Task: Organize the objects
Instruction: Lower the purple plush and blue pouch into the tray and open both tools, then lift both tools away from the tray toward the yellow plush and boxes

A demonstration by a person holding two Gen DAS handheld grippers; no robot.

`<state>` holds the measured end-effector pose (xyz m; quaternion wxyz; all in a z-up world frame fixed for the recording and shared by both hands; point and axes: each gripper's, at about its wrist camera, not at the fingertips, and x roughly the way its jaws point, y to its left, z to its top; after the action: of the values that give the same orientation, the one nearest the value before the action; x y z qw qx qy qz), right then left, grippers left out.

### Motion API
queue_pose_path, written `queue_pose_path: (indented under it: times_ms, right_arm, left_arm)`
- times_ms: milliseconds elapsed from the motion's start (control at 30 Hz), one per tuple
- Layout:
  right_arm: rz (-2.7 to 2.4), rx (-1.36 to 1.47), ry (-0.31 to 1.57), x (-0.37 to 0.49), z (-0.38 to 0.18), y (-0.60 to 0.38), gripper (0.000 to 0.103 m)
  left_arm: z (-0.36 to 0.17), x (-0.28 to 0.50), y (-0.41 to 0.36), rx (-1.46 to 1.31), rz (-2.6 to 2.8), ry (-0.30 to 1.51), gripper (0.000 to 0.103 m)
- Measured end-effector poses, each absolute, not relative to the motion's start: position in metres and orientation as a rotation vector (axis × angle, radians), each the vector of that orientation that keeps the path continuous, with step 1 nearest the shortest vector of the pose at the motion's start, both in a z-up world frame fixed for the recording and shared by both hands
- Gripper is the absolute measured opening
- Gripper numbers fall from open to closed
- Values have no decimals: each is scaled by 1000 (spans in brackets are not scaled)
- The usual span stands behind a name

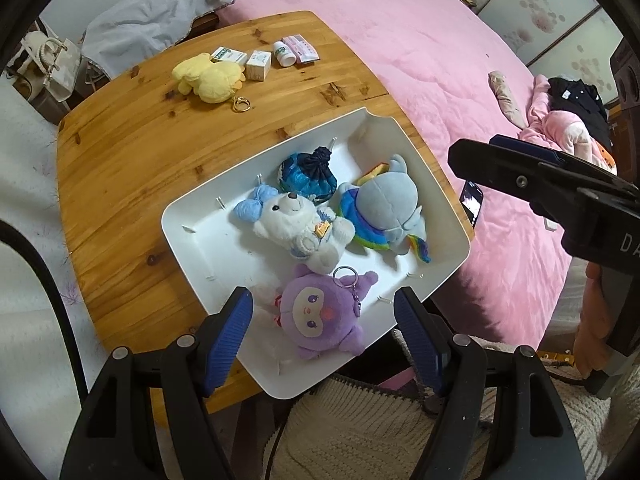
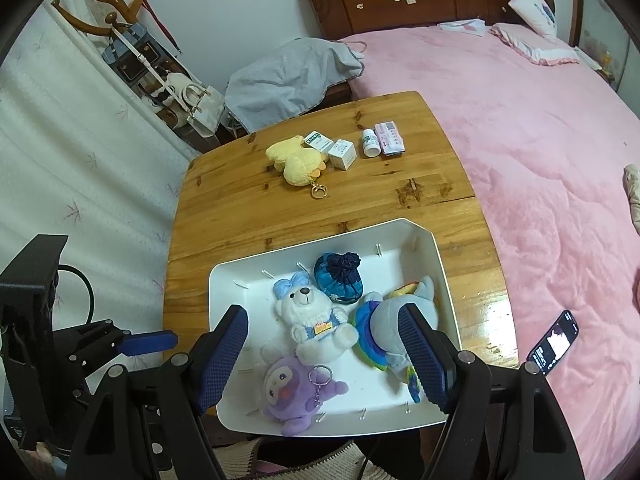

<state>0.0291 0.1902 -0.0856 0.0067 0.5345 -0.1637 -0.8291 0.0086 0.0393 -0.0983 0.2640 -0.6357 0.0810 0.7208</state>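
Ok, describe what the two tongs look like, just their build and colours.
Both the left tongs and the right tongs are matte black plastic frames with round silver rivets. Each finger carries a textured dark-blue pad. In the left view, the right tongs' body shows white lettering, partly cut off. A black cable loops behind the left tongs in the right view.

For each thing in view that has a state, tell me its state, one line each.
White plastic tray: on the wooden table, holding four toys.
Purple plush keychain: lying in tray.
White teddy bear: lying face up in tray.
Yellow plush duck: on table, outside tray.
Black smartphone: on bed, screen lit.
Left gripper: open.
Right gripper: open.
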Motion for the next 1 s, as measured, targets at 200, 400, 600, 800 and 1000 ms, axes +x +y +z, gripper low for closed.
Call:
queue_pose_path:
  times_ms: [200, 400, 600, 800, 1000]
  right_arm:
    - [-2582, 1650, -474, 22, -82, 195, 78]
    - [-2558, 1617, -444, 10, -79, 205, 78]
    - [-2531, 1580, -403, -5, -76, 221, 78]
    - [-2523, 1543, -335, -24, -74, 239, 78]
    - [-2522, 1513, -302, -44, -75, 263, 78]
  left_arm:
    - [-93, 5, 43, -1717, 1982, 196, 77]
    - [-77, -8, 52, -1702, 2057, 171, 77]
    - [-49, -33, 60, -1669, 2174, 135, 77]
    - [-19, -64, 72, -1614, 2299, 154, 77]
    - [2, -92, 85, -1581, 2379, 177, 77]
